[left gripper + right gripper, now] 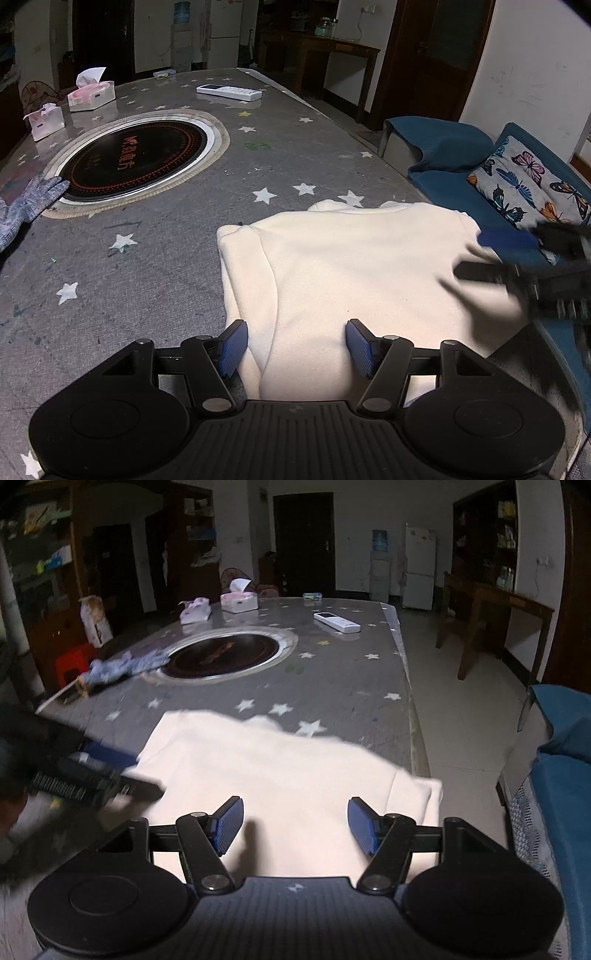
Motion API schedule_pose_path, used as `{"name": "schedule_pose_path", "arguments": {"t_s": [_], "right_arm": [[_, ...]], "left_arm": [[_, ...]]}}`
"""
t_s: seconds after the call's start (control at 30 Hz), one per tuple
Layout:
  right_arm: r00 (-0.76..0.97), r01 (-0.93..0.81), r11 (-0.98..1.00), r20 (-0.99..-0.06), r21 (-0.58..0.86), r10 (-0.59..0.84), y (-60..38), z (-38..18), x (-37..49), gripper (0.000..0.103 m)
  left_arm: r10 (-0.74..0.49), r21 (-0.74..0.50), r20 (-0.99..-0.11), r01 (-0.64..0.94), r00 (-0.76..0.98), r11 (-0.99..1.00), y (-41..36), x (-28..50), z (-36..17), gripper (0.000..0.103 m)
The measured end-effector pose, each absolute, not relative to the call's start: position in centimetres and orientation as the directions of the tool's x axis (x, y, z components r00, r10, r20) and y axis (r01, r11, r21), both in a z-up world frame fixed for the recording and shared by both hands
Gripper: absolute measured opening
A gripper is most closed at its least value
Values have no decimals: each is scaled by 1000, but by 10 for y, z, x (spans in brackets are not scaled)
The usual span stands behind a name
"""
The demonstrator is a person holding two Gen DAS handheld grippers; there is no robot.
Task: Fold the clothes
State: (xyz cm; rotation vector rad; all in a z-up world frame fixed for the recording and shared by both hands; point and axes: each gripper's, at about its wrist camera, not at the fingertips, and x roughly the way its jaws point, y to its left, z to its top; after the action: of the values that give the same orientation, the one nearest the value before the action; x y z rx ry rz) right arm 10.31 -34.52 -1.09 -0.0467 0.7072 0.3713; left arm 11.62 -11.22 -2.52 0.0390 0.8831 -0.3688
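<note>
A: How far along is the folding?

B: Partway, by the look of it. The cream sweatshirt point(354, 266) lies flat at the near corner of the star-print table point(155, 280), close to the right edge beside the blue sofa point(443, 155). At least 1 long fold is in: a sleeve or side panel is turned in along its left edge, with a seam-like ridge running toward the camera.

A: And the grippers?

B: The left gripper point(297, 347) hovers over the near hem with its jaws standing apart, the blue pads clear of the cloth and nothing pinched. The right gripper point(295, 825) is the same over the right half of the garment: jaws apart and empty. In the left view it shows blurred at the sweatshirt's right edge.

A: What is left?

B: Probably the crosswise fold, bringing the hem up toward the collar or the reverse, then squaring the bundle. The right side hangs a little past the table edge in the right view, so it may need tucking in first. Whether the far sleeve is already folded under cannot be told.

A: Any other clothes?

B: A bluish glove point(26, 206) lies near the round inset burner point(136, 158), well apart from the sweatshirt.
</note>
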Motion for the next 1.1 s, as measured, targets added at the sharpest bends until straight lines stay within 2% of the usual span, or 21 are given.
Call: {"name": "schedule_pose_path", "arguments": {"t_s": [0.17, 0.33, 0.47, 0.7, 0.8, 1.1], "right_arm": [[680, -306, 939, -655, 157, 331, -357, -11, 143, 60], [651, -269, 954, -705, 131, 280, -356, -31, 168, 52], [668, -296, 952, -695, 78, 265, -344, -27, 165, 52], [641, -397, 915, -690, 77, 336, -310, -22, 174, 51], [633, -393, 916, -700, 79, 331, -301, -27, 183, 46], [625, -407, 909, -699, 90, 349, -292, -25, 187, 45]], "left_arm": [[-302, -120, -760, 333, 575, 935, -112, 116, -25, 63], [-308, -123, -759, 338, 574, 933, -111, 116, -25, 63], [-311, -125, -758, 340, 573, 932, -110, 116, -25, 63], [-318, -129, -756, 345, 572, 930, -110, 115, -26, 64], [-322, -132, -755, 348, 571, 928, -109, 115, -26, 64], [-331, -136, -755, 358, 566, 924, -108, 114, -23, 66]]}}
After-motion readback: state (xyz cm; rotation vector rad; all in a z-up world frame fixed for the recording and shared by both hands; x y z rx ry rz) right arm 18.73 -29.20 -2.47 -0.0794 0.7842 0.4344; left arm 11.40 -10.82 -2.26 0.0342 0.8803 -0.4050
